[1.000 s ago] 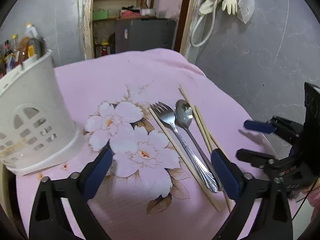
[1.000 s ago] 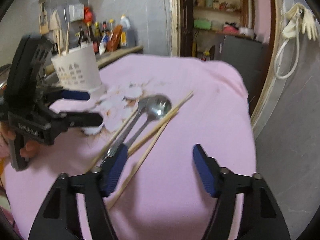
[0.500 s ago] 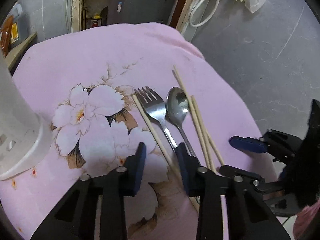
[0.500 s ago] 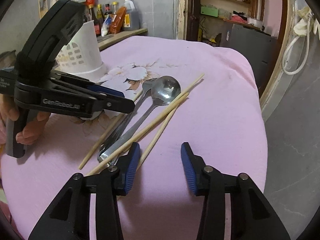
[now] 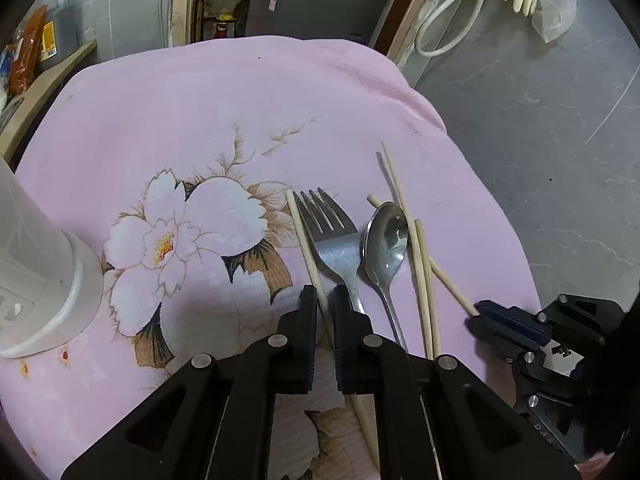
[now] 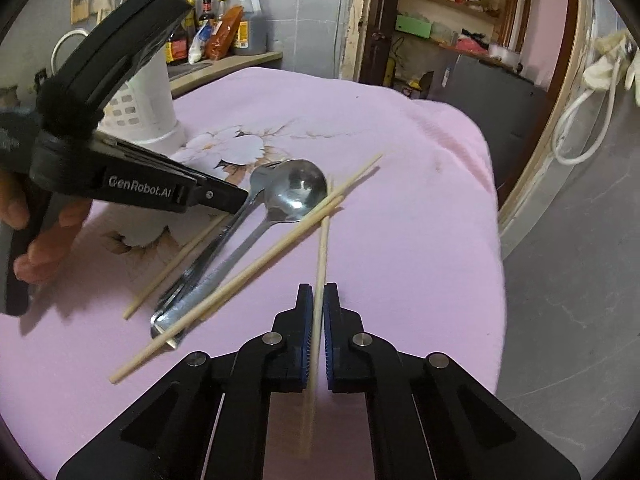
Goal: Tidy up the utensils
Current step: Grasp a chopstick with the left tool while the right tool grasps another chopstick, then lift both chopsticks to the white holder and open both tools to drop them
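On the pink flowered cloth lie a fork (image 5: 334, 236), a spoon (image 5: 386, 240) and several wooden chopsticks (image 5: 420, 264). My left gripper (image 5: 323, 296) has its jaws closing tight on the chopstick (image 5: 304, 240) just left of the fork, and the pads press on it. In the right wrist view my right gripper (image 6: 318, 292) is shut on another chopstick (image 6: 323, 248), which points away toward the spoon (image 6: 296, 188). The left gripper (image 6: 240, 200) reaches in there above the fork handle (image 6: 208, 264). The right gripper (image 5: 480, 312) shows at the table's right edge.
A white slotted utensil holder (image 5: 36, 280) stands at the left on the cloth (image 5: 240, 112); it also shows behind the left gripper (image 6: 140, 108). The cloth drops off to grey floor (image 5: 540, 128) on the right. Bottles (image 6: 224, 32) line a ledge behind.
Both grippers went from wide open to shut, each on a chopstick. The left gripper moved right and down toward the fork; the right one hardly shifted.
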Demonstrator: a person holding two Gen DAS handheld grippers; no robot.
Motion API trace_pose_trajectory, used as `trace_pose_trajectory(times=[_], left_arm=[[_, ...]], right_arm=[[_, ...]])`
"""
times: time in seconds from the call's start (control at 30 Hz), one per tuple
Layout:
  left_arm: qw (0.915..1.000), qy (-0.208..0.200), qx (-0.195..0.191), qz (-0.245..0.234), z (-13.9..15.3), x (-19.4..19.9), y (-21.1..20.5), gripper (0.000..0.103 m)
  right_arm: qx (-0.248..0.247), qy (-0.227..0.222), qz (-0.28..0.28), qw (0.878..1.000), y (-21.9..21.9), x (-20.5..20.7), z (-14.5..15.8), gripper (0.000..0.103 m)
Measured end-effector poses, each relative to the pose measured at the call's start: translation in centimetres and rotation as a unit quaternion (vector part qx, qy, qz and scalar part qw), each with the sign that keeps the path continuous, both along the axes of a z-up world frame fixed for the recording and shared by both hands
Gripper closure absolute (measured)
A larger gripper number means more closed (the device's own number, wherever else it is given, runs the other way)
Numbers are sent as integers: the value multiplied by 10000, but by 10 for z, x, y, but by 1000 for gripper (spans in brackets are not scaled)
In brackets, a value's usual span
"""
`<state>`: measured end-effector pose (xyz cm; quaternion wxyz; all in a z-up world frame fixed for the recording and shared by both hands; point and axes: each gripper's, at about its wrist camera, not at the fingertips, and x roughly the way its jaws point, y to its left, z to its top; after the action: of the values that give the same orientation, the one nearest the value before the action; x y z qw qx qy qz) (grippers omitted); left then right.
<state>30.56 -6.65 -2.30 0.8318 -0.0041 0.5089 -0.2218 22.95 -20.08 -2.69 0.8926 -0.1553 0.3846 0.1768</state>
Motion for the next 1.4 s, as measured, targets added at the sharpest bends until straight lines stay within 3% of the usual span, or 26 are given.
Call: trace_pose_trajectory(times=[0.33, 0.47, 0.67, 0.83, 0.93, 1.23, 1.4], left_arm=[[9999, -6, 156, 57, 5, -24, 17, 99], [9992, 51, 408, -21, 6, -22, 10, 99], [9982, 317, 497, -75, 6, -6, 3, 99], [9968, 647, 444, -145, 3, 8, 2, 99], [9963, 787, 343, -70, 4, 13, 4, 100], [9994, 279, -63, 207, 9, -25, 19, 101], [9981, -489, -183, 314, 17, -62, 33, 101]], right_arm=[[-86, 109, -288, 9995, -25, -4, 4, 102], [-44, 363, -277, 9989, -23, 16, 8, 97], [-181, 815, -181, 9963, -9, 64, 6, 95], [-114, 1164, -251, 9928, -3, 93, 2, 94], [191, 1245, -451, 9910, -9, 94, 3, 98], [1296, 1033, -747, 9833, -37, 54, 9, 100], [1303, 85, -525, 9901, -30, 7, 25, 100]])
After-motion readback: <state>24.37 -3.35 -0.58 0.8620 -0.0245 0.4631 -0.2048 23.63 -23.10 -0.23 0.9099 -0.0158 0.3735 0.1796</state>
